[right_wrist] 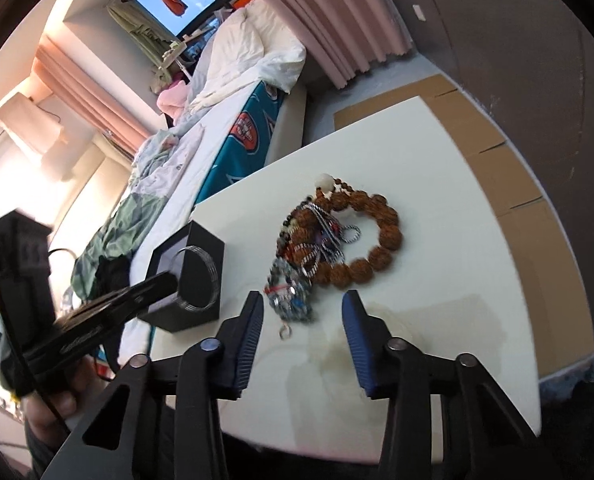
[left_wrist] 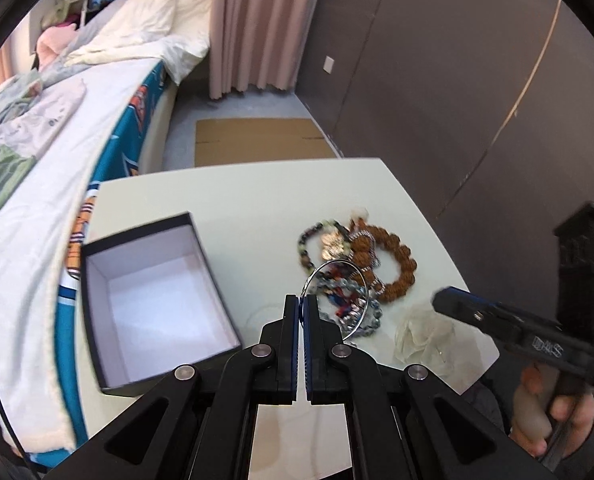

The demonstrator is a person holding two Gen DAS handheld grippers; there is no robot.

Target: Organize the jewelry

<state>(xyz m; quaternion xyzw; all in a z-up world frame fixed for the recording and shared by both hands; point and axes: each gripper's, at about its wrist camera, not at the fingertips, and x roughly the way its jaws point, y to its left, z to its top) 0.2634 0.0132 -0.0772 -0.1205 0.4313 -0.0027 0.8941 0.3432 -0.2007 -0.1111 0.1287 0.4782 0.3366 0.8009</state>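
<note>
My left gripper (left_wrist: 301, 300): jaws pressed together on the rim of a thin silver bangle (left_wrist: 337, 300), which stands up off the white table (left_wrist: 237, 196); from the right wrist view the same bangle (right_wrist: 199, 278) shows as a ring in front of the box. My right gripper (right_wrist: 303, 300): jaws partly apart, nothing between the blue pads, tips just short of the jewelry heap. A pale, translucent flower-like piece (left_wrist: 425, 336) lies near the table's front edge on my right. Black box (left_wrist: 153, 304), lid off, white inside, nothing in it, on the table's left part. Jewelry pile (right_wrist: 317, 248) mid-table: blue-grey beaded strand nearest, tangled chains, dark bead bracelet, and a large brown bead bracelet (right_wrist: 369, 236) on the far side. Beyond the table: flat cardboard (left_wrist: 257, 140) on the floor, a bed (left_wrist: 57, 128) with a teal sheet, pink curtains (left_wrist: 253, 24).
</note>
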